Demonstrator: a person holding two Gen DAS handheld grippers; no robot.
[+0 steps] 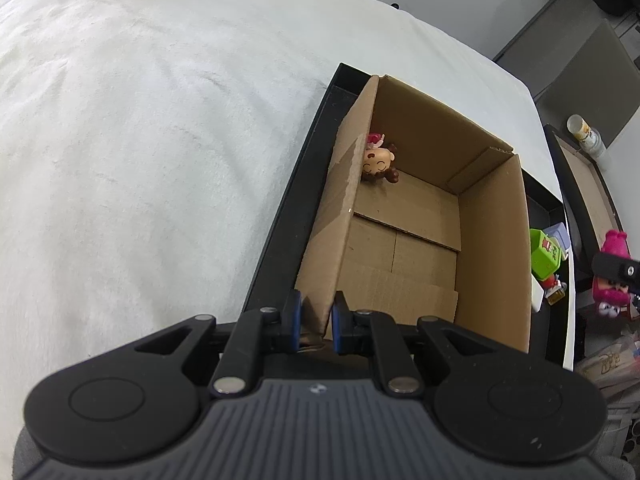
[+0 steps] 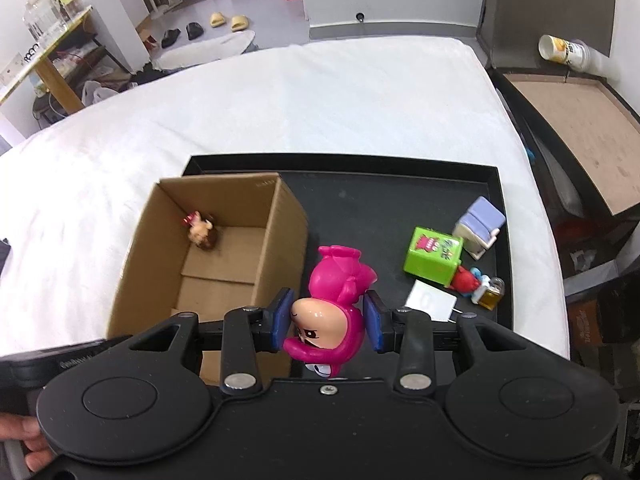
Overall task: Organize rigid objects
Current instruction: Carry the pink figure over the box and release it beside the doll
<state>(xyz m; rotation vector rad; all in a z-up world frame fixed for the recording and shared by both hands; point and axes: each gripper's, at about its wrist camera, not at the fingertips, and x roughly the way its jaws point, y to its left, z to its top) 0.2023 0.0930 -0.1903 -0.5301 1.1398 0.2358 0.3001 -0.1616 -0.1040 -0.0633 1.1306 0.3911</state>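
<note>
Pink figure (image 2: pixel 336 304) clamped in right gripper (image 2: pixel 329 318), beside cardboard box (image 2: pixel 280 240).

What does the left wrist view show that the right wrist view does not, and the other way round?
Only the left wrist view shows the left gripper shut on the near wall of the box.

Only the right wrist view shows the right gripper's blue pads pressing the pink toy from both sides, the room behind the bed with slippers on the floor, and the white card.

Both show the box in the black tray, the small doll inside the box, the pink toy, the green cube and the white bed.
</note>
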